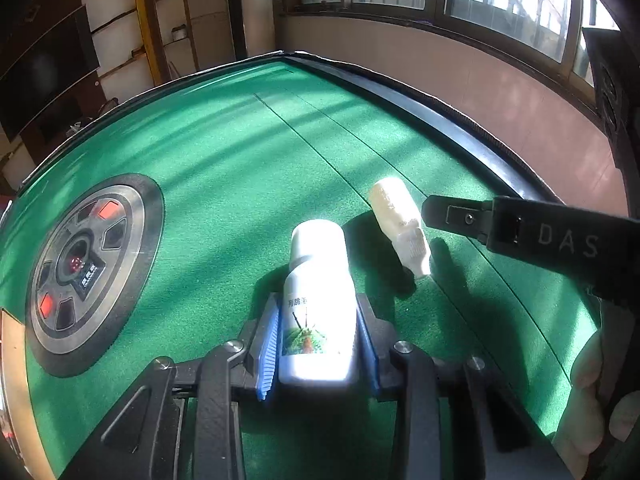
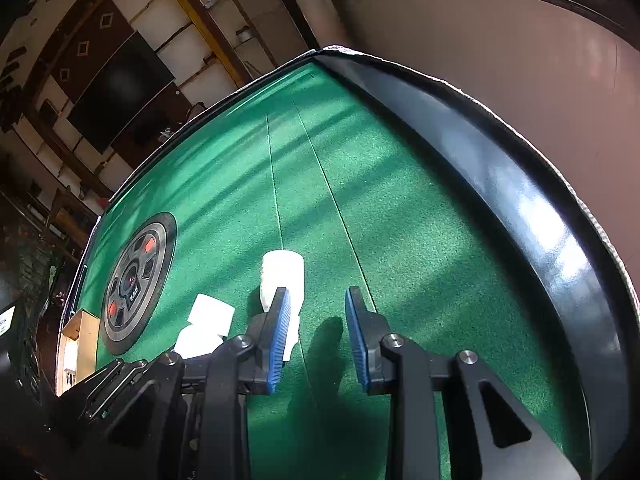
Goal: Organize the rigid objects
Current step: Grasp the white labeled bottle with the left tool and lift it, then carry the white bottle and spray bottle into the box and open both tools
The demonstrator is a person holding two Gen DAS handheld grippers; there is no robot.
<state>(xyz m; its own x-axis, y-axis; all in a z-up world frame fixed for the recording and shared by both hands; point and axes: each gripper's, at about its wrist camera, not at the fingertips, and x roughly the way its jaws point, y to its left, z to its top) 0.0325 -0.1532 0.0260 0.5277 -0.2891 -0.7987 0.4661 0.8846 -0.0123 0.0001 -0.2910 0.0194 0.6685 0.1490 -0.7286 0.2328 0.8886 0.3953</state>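
Note:
A white bottle [image 1: 318, 300] with a plant picture on its label lies on the green felt table [image 1: 224, 160], cap end pointing away. My left gripper [image 1: 318, 300] is shut on its body, a blue pad pressed against each side. A smaller cream bottle [image 1: 400, 224] lies just to the right, tilted, with its cap toward me. In the right wrist view this cream bottle [image 2: 282, 276] sits beyond and left of my left finger. My right gripper [image 2: 316, 296] is open with a narrow gap and only felt between its pads. The white bottle [image 2: 208, 320] shows at lower left.
A round dark control hub [image 1: 92, 272] with red buttons is set into the felt at left. A raised black rim [image 1: 460, 120] borders the table's right side, with a wall and windows beyond. A person's hand [image 1: 588, 400] holds the right gripper's handle. A wooden box [image 2: 80, 332] sits at the left edge.

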